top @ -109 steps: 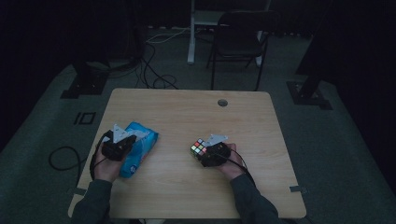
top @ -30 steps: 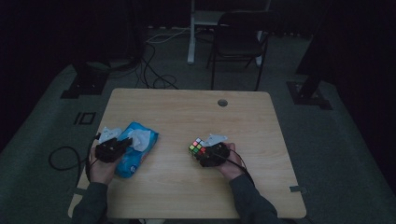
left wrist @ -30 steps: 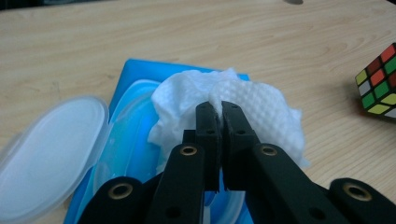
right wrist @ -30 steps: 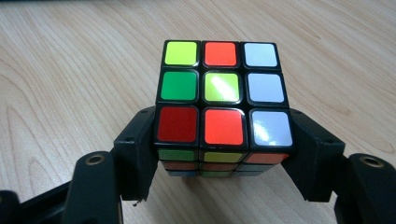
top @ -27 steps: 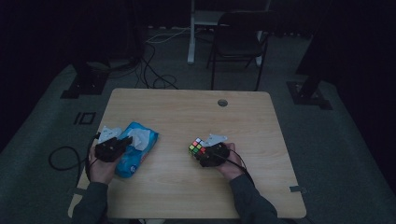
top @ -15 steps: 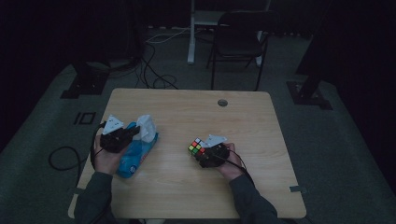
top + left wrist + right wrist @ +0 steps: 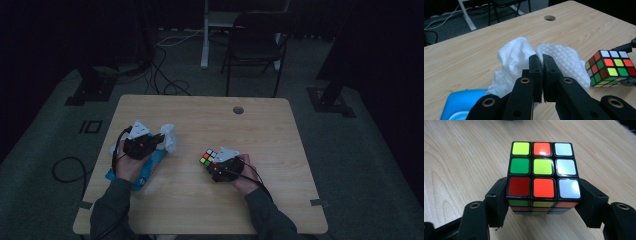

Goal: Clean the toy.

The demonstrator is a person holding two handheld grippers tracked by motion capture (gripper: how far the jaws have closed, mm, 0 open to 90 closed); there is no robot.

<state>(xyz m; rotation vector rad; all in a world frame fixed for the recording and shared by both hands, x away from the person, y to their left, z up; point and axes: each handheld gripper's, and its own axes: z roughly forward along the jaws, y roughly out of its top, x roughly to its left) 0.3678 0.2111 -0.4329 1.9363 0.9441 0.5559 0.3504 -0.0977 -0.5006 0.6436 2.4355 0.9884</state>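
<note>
My left gripper [image 7: 542, 60] [image 7: 161, 137] is shut on a white wet wipe [image 7: 520, 62] [image 7: 170, 136], which it holds up above a blue wipe pack [image 7: 145, 167] [image 7: 457, 102] at the table's left. A scrambled puzzle cube [image 7: 544, 173] [image 7: 208, 157] [image 7: 610, 68] rests on the wooden table [image 7: 210, 120], and my right gripper [image 7: 544, 195] [image 7: 212, 162] is shut on its two sides. The wipe's lower end still trails toward the pack.
A round cable hole [image 7: 238, 110] [image 7: 549, 18] lies near the table's far edge. A dark chair [image 7: 255, 37] stands beyond the table, and cables [image 7: 165, 75] run over the floor.
My left gripper has risen and moved right, away from the blue pack, drawing the white wipe up out of it. The right gripper and the cube have stayed put.
</note>
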